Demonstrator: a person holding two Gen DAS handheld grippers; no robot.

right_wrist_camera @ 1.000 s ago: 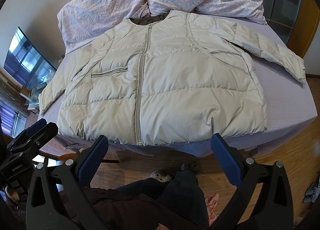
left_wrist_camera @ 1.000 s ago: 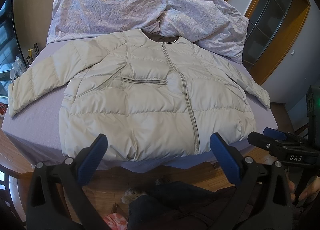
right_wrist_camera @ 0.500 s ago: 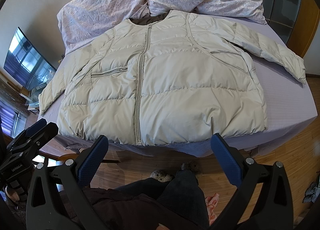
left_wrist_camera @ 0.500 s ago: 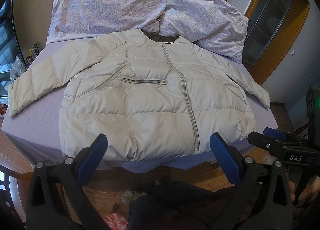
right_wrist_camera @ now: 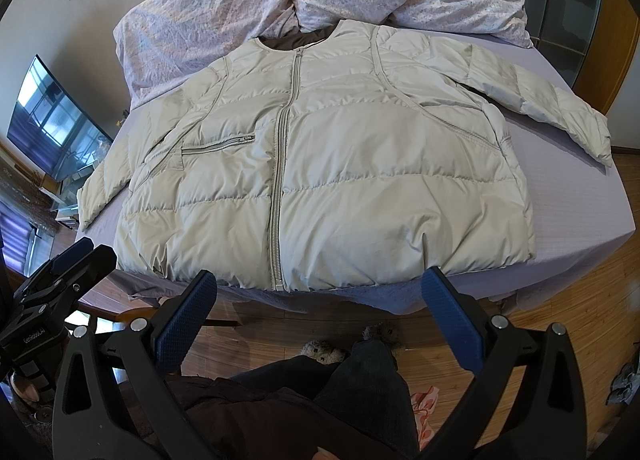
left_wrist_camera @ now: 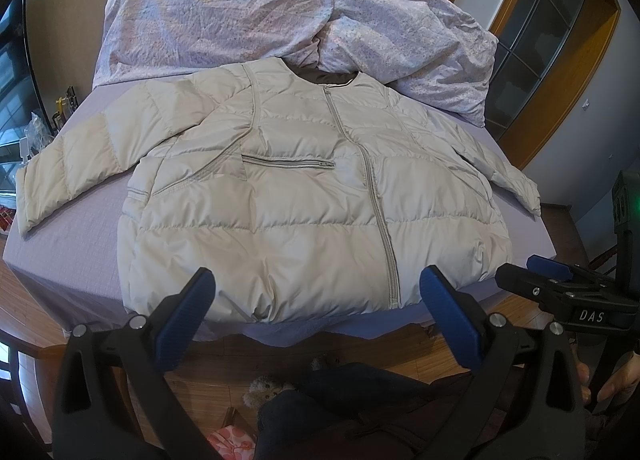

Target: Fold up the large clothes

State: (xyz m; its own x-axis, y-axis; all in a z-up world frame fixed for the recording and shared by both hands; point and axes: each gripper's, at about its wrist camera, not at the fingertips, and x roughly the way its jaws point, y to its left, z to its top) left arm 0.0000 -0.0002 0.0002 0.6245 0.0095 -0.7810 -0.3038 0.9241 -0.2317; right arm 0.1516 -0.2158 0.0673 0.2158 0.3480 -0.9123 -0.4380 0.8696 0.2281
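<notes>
The puffer jacket (left_wrist_camera: 304,196) lies flat on the bed (left_wrist_camera: 72,252), hem near, collar far. Both the left gripper (left_wrist_camera: 316,320) and the right gripper (right_wrist_camera: 320,316) hang spread and empty just short of the hem, equally near.

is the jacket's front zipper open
No, the puffer jacket lies flat on the bed with its front zipper closed from neckline to hem.
</notes>
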